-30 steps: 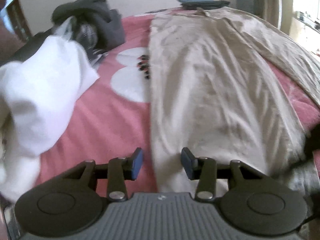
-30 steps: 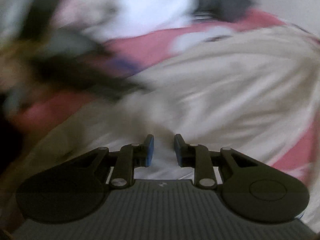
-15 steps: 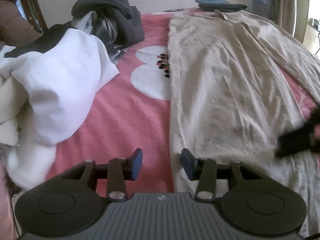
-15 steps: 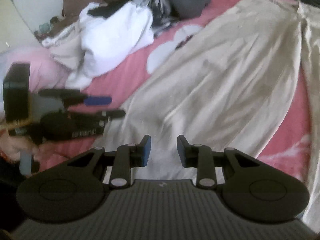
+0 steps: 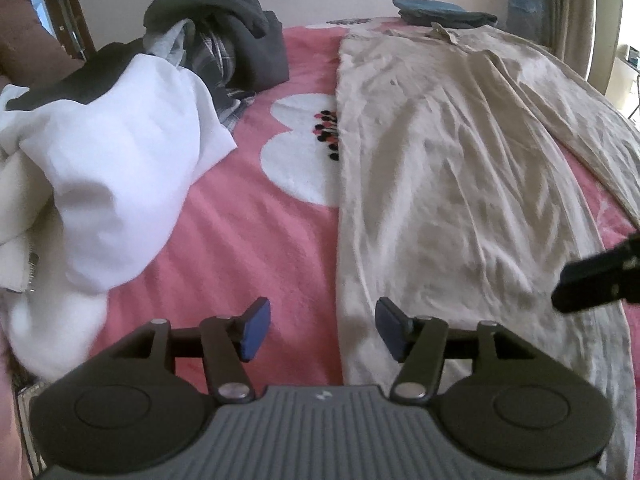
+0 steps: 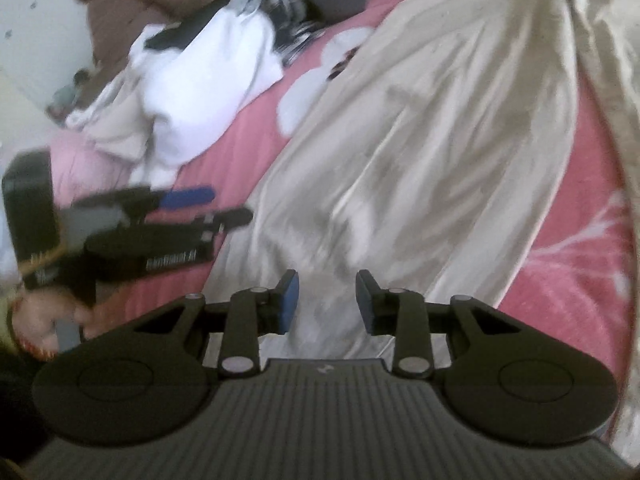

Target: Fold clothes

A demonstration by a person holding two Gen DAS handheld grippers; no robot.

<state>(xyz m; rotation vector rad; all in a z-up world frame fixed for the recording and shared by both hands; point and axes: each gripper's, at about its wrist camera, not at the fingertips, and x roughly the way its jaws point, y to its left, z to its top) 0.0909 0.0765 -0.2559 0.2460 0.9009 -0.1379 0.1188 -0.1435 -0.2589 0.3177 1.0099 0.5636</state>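
Both claws are hanging empty over the beige garment (image 5: 460, 184) on the bed (image 5: 248, 240), the left claw (image 5: 322, 330) opening wide at its 9 o'clock edge, the right claw (image 6: 326, 304) part open.

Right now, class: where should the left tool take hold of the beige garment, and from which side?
Grip the beige garment at its near left edge, coming from the pink blanket side; that straight edge lies flat and exposed between the opening left tool.

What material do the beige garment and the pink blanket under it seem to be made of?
The beige garment looks like thin woven cloth, perhaps cotton or linen, matte: it lies flat with many fine sharp creases. The pink blanket looks like soft fleece or plush: its surface is fuzzy with faint ribbed rows and white printed shapes. Neither fibre can be told for sure.
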